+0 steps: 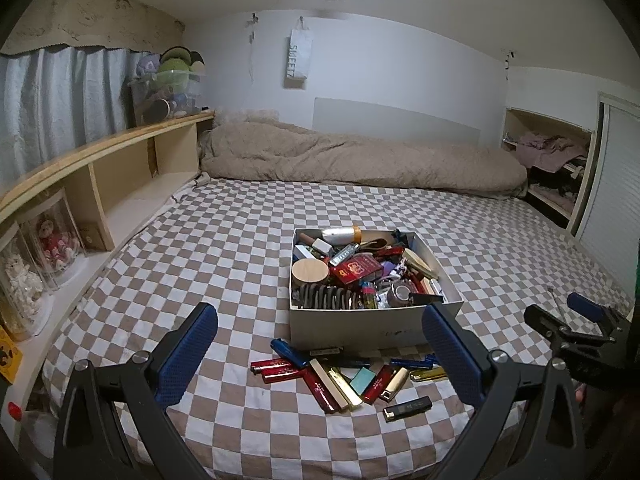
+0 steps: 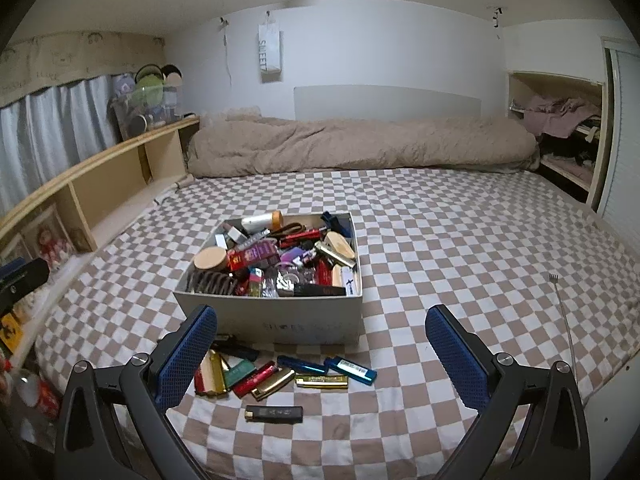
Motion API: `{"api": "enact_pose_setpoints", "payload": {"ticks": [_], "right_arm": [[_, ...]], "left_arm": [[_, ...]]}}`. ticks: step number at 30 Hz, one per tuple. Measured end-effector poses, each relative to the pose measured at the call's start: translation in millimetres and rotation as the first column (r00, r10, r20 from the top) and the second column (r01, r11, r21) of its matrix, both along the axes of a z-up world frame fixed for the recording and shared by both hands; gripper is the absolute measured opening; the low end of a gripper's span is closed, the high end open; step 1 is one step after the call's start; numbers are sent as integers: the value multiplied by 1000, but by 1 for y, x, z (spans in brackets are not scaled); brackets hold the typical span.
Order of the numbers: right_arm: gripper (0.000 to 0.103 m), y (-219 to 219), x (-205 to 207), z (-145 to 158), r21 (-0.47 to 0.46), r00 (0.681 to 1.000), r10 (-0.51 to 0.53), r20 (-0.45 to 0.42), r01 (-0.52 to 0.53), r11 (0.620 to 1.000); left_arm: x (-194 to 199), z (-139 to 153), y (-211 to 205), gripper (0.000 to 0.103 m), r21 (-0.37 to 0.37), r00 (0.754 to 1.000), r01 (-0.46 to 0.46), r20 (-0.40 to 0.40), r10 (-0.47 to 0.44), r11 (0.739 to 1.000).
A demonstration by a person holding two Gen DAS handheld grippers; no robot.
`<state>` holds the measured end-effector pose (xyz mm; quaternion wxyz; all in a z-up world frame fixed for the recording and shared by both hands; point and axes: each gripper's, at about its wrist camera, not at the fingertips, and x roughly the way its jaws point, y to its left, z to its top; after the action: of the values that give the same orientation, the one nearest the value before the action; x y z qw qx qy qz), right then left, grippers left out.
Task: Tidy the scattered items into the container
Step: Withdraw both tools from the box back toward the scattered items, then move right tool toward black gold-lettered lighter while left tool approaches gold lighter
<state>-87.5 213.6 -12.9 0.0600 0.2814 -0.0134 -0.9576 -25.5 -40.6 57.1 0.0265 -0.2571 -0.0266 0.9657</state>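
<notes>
In the left wrist view, a checkered bed [image 1: 224, 248] carries a full box [image 1: 372, 326]; lighters [image 1: 340, 380] lie scattered before it, pointing various ways. The left hand-held gripper [image 1: 320, 354] is spread, empty.

In the right wrist view, the right hand-held gripper [image 2: 320, 354] is also released above a black lighter [image 2: 274, 414] lying crosswise.

left gripper [image 1: 320, 350] fingers spread wide, right gripper [image 2: 320, 350] likewise (both holding nothing), level, side by side
</notes>
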Motion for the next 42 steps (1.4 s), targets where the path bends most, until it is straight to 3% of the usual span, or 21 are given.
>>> {"api": "enact_pose_setpoints", "payload": {"ticks": [13,23,31,42], "right_arm": [[103,5,-51,-42,64,996,7,91,-13,998],[103,6,-91,-79,78,983,36,182,-51,996],[103,-3,-108,-124,72,952,67,298,-92,993],[103,4,-108,-160,27,920,54,389,-70,997]], "left_arm": [[-59,-49,-9,103,46,999,-29,39,27,999],[-97,-99,-8,103,27,993,-49,107,46,998],[-113,-138,-4,103,-58,974,-68,211,79,996],[-136,-200,1,103,-36,928,-94,358,101,995]]}}
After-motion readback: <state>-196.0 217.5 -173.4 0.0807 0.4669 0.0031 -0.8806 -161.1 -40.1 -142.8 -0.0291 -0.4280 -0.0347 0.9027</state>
